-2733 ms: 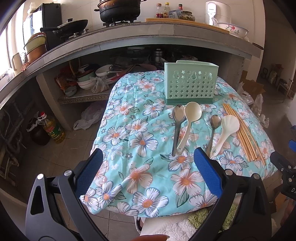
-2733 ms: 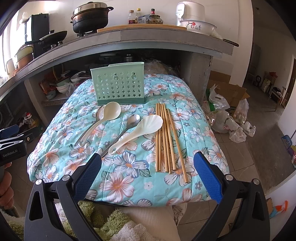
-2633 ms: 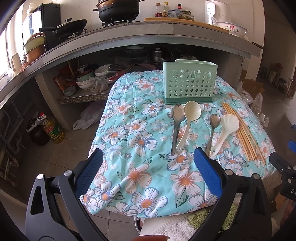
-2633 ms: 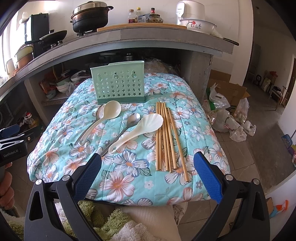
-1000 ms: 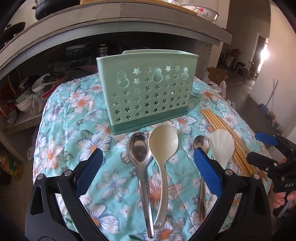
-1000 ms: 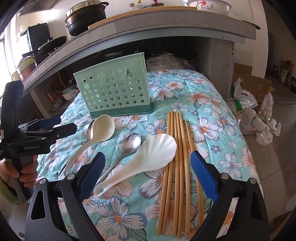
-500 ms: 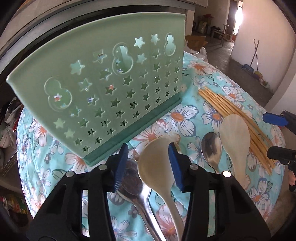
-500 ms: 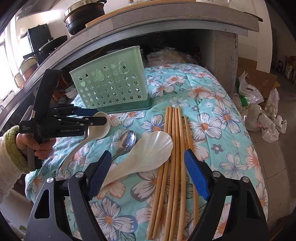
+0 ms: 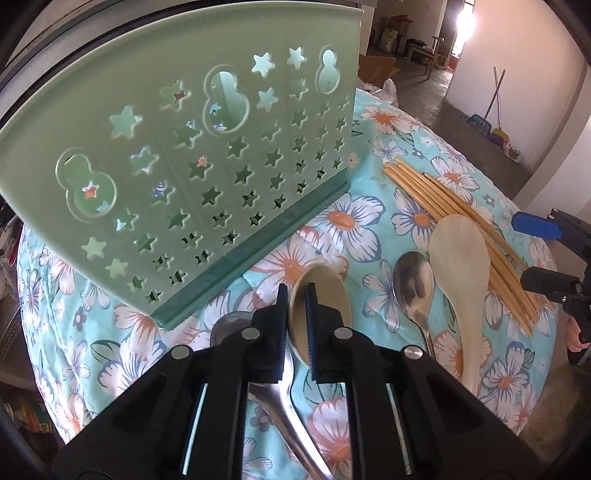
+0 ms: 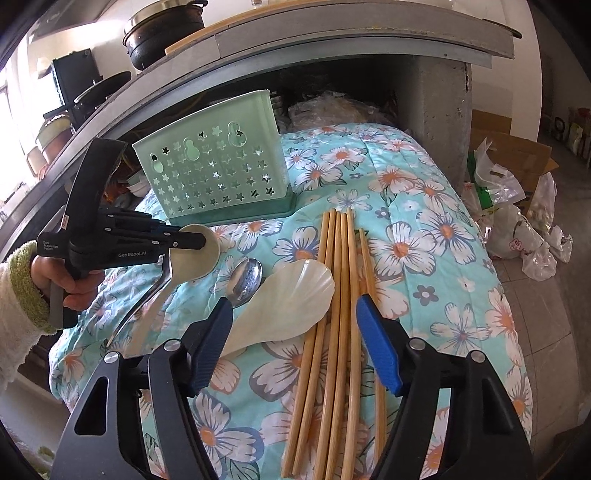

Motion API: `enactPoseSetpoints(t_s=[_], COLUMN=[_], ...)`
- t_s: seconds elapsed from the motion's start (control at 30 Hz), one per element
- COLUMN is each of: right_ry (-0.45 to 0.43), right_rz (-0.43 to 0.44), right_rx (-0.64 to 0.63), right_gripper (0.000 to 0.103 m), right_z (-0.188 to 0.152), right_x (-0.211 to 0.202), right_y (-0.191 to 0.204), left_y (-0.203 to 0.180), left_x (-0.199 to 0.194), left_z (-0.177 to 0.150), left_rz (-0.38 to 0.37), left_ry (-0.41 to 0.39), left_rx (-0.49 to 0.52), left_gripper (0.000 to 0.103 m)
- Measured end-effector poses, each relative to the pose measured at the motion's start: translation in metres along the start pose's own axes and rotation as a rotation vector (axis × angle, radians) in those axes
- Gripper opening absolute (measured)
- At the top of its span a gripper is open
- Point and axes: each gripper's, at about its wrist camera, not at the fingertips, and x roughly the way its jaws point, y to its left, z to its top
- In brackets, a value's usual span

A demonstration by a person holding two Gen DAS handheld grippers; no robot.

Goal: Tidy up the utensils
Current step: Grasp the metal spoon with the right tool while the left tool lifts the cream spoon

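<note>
A floral quilt (image 10: 424, 236) in turquoise with white and orange flowers covers a low table. Behind it runs a grey concrete counter (image 10: 369, 40) carrying a black pot (image 10: 162, 33), with cluttered shelves in the dark space below. Tiled floor to the right holds plastic bags (image 10: 517, 218) and a cardboard box (image 10: 517, 147).

A green caddy (image 10: 214, 173) with star cutouts stands upright at the far left of the quilt. Just in front of it, the left gripper (image 9: 295, 306) is clenched on the rim of a cream spoon (image 9: 325, 306), whose bowl is tipped up off the cloth. A steel spoon (image 9: 273, 391) lies partly under that gripper. To the right lie a second steel spoon (image 9: 413, 284), a shell-shaped scoop (image 9: 458, 258) and a row of chopsticks (image 10: 343, 295), side by side and touching.

The right gripper (image 10: 295, 332) hovers near the quilt's near edge with fingers (image 10: 376, 347) spread wide, empty, above the scoop and chopsticks.

Open quilt lies right of the chopsticks, up to the edge where the cloth drops to the floor.
</note>
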Motion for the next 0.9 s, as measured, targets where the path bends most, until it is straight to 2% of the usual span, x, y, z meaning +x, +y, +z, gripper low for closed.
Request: enactPoseSetpoints(t_s=[0.2, 0.33, 0.4, 0.5, 0.6, 0.73, 0.83, 0.9], right_ry=[-0.007, -0.014, -0.012, -0.01, 0.002, 0.081, 0.168, 0.207], right_rz=[-0.001, -0.002, 0.016, 0.078, 0.217, 0.378, 0.395, 0.371], right_rx=[-0.004, -0.017, -0.017, -0.01, 0.031, 0.083, 0.097, 0.112], right_gripper=[0.063, 0.061, 0.056, 0.052, 0.051, 0.051, 0.051, 0.051], right_z=[0.002, 0.005, 0.008, 0.019, 0.038, 0.061, 0.069, 0.07], right_x=[-0.007, -0.014, -0.016, -0.017, -0.01, 0.028, 0.072, 0.097], right_y=[0.002, 0.005, 0.006, 0.012, 0.023, 0.048, 0.071, 0.079], left_y=[0.0, 0.007, 0.011, 0.021, 0.03, 0.043, 0.055, 0.061], left_x=[-0.015, -0.036, -0.051, -0.08, -0.11, -0.139, -0.151, -0.154], left_z=[-0.011, -0.024, -0.031, -0.046, -0.062, -0.079, -0.093, -0.101], left_rz=[0.025, 0.04, 0.048, 0.068, 0.09, 0.134, 0.156, 0.168], left_ry=[-0.022, -0.068, -0.099, -0.151, -0.216, -0.28, -0.305, -0.313], left_rx=[-0.057, -0.137, -0.187, -0.259, -0.337, -0.421, -0.471, -0.494], left_gripper=[0.005, 0.005, 0.005, 0.005, 0.005, 0.005, 0.005, 0.005])
